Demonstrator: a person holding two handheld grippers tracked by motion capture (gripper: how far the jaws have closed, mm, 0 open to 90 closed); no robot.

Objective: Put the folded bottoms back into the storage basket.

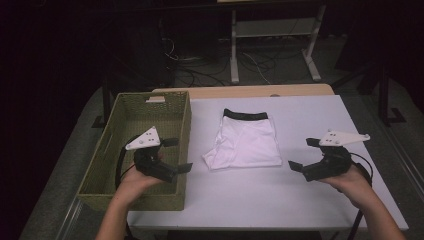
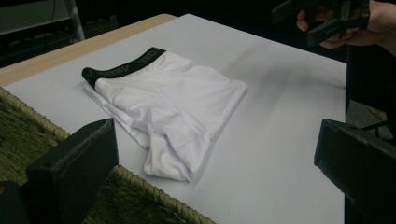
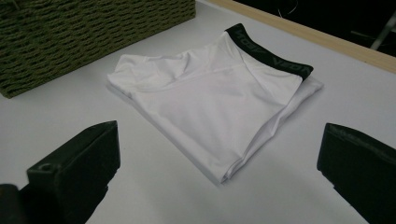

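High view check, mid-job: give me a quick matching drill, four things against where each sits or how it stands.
Things:
1. woven basket
2. folded white shorts
3. left tool
4. right tool

Places or states:
A. open, held over the table's right part
B. flat on the white table, between the two tools
C. at the table's left edge
D. open, held over the basket's right wall

Pairs: 1-C, 2-B, 3-D, 4-A
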